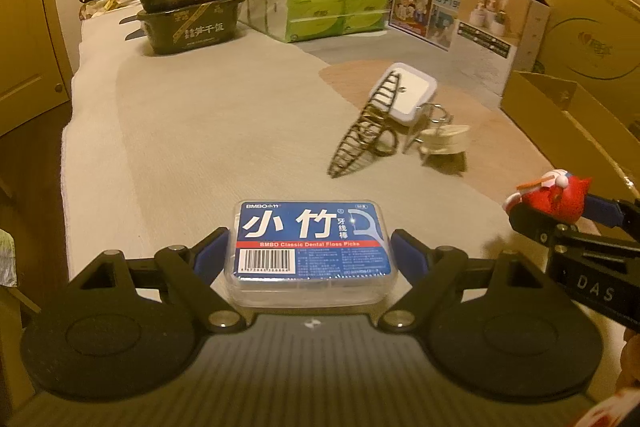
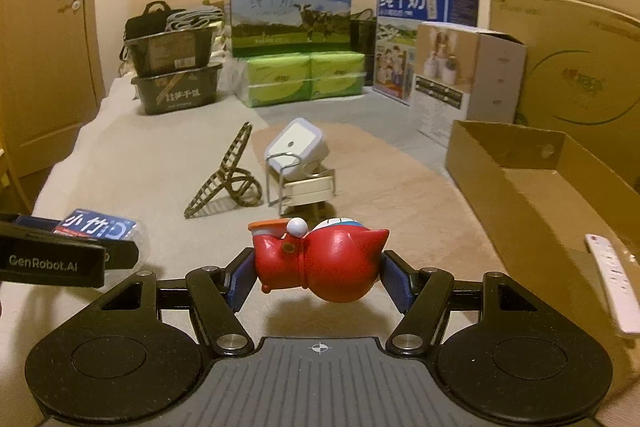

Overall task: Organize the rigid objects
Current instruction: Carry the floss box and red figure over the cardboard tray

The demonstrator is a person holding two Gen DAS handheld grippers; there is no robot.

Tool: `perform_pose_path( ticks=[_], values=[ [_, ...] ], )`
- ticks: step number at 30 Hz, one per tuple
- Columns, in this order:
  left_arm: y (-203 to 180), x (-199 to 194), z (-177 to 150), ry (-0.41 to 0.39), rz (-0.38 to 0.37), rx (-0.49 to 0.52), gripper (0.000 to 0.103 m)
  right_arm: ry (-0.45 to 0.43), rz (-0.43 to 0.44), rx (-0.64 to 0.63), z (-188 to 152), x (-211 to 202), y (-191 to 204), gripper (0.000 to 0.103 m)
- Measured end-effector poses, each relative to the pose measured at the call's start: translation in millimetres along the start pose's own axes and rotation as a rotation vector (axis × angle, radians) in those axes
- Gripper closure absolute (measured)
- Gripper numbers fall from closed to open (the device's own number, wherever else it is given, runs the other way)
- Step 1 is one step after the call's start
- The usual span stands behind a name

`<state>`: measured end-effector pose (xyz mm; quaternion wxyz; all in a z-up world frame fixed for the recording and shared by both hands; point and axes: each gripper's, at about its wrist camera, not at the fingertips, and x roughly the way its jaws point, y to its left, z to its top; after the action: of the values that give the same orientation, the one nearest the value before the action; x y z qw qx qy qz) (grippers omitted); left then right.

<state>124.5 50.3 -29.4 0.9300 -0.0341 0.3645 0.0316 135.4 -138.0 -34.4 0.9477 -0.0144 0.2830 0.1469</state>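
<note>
Beige blanket (image 1: 192, 131) covers the bed where I work, with milk cartons (image 2: 288, 11), green tissue packs (image 2: 306, 77) and stacked dark tubs (image 1: 188, 3) lined up along the far wall. My left gripper (image 1: 310, 251) has its jaws closed against both short ends of a clear floss pick box (image 1: 312, 247) with a blue label, which sits flat, low over the blanket, right in front of me. My right gripper (image 2: 318, 273) has its jaws clamped on a red cartoon figurine (image 2: 320, 259), which lies on its side between the blue pads (image 2: 242, 277), lifted a little above the blanket; its shadow falls below it. The two grippers are side by side, the figurine to the right of the box. Further out, near the middle of the bed, stand a tilted wooden ladder-like stand (image 2: 222, 173), a white square container (image 2: 296, 147) leaning in a wire rack (image 2: 286, 183), and a cream holder (image 2: 310, 189) beside them. An open cardboard box (image 2: 532, 183) sits at the right, with a white remote (image 2: 612, 279) lying near its front corner.
</note>
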Motion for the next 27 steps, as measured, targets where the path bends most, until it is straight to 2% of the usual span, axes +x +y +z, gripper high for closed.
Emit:
perform_pose_path(
  ticks=[18,27],
  values=[
    [-43,-64,-10,-0.037,-0.047,0.025,0.019,-0.043,-0.025,0.049,1,-73,-27,0.037],
    [-76,-84,-13,-0.045,-0.108,0.035,0.019,-0.071,-0.079,0.059,-3,-111,-52,0.037]
  ],
)
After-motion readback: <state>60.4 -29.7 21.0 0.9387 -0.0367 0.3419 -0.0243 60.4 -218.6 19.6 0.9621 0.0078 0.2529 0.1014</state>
